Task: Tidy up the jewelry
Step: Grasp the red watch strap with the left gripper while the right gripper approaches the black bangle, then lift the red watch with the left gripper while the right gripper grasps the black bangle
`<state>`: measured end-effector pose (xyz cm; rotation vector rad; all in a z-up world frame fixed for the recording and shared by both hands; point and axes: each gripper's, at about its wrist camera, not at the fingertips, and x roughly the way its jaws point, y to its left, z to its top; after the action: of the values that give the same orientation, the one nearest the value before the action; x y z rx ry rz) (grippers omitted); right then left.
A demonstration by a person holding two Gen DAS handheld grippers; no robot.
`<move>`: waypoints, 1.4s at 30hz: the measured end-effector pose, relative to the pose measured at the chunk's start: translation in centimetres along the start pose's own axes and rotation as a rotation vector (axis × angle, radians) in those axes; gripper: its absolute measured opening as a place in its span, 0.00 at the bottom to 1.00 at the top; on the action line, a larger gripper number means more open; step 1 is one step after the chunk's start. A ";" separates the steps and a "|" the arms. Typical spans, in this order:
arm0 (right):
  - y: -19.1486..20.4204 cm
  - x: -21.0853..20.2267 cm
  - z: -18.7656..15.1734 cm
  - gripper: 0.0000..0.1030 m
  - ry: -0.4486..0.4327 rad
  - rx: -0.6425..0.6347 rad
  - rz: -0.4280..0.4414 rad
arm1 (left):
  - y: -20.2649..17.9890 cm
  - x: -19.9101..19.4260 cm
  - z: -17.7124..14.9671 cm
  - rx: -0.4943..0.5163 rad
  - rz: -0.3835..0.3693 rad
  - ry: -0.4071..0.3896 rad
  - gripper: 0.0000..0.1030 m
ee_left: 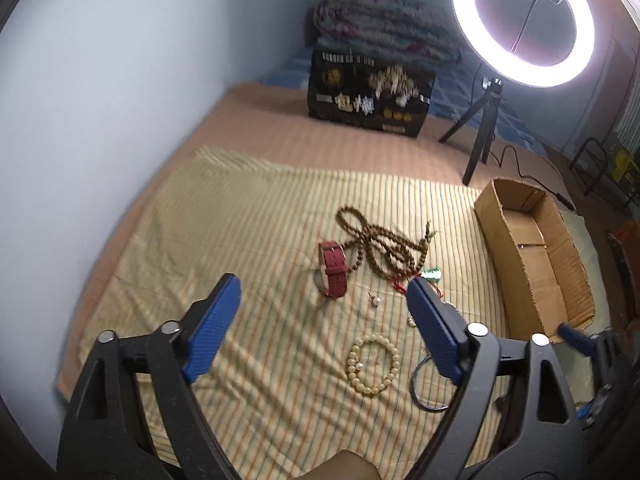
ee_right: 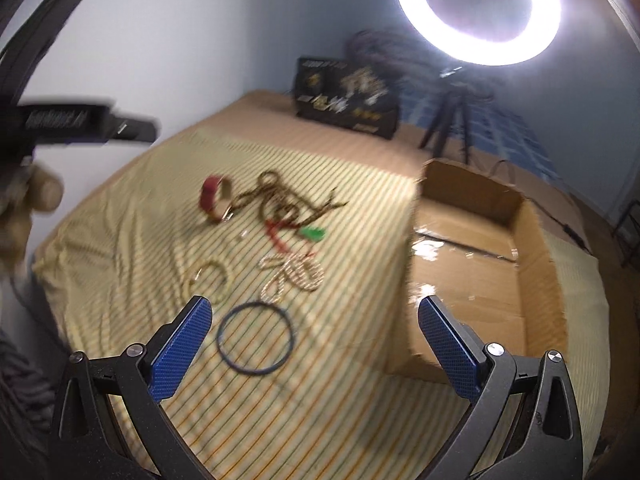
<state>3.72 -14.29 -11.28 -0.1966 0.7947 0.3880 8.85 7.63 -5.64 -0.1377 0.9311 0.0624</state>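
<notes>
- Left gripper (ee_left: 324, 284) hangs spread over the striped cloth (ee_left: 240, 216) on the bed, holding nothing; the red watch (ee_left: 333, 270) and pearl bracelet (ee_left: 374, 364) lie between its fingers in view.
- Right gripper (ee_right: 314, 308) is spread too and empty, above the dark bangle (ee_right: 256, 338), with the cardboard box (ee_right: 472, 280) just beside.
- Best approach, I judge: straddle one piece only and close on its rim, clear of the tangled brown bead necklace (ee_left: 380, 240).
- Right view is blurred; the small stud (ee_left: 375, 301) is hard to identify.
</notes>
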 end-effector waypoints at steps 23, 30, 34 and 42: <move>2.6 7.3 -1.7 0.99 0.245 -0.073 0.193 | 0.1 11.3 1.3 -0.028 -0.046 0.239 0.49; 3.0 9.3 -1.5 0.99 0.260 -0.108 0.170 | 0.6 12.8 1.6 -0.053 -0.035 0.264 0.31; 2.5 10.5 -1.3 0.99 0.281 -0.101 0.163 | 0.5 13.1 1.5 -0.046 -0.042 0.271 0.20; 2.3 11.4 -1.1 0.79 0.297 -0.137 0.143 | 0.6 13.2 1.6 -0.059 -0.048 0.265 0.20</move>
<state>9.28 -9.57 -20.37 -0.3311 1.0791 0.5574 17.86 8.38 -15.35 -0.2273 1.1902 0.0271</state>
